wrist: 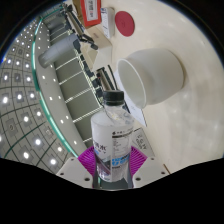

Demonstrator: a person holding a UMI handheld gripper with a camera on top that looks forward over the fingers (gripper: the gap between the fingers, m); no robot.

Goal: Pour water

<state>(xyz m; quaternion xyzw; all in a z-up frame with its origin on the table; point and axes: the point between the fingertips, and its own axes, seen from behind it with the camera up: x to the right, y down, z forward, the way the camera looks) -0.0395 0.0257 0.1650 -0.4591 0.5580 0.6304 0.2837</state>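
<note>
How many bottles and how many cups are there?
Water bottle, clear with a black cap, held between the gripper's fingers: 1
White cup, tipped on its side beyond the bottle: 1
Total: 2

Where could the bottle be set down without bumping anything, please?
The claw is shut on the bottle. The table is bare beyond the cup, between the cup and the red disc. It is crowded on the other side of the bottle, where grey blocks stand in a row beside the lit panel.
</note>
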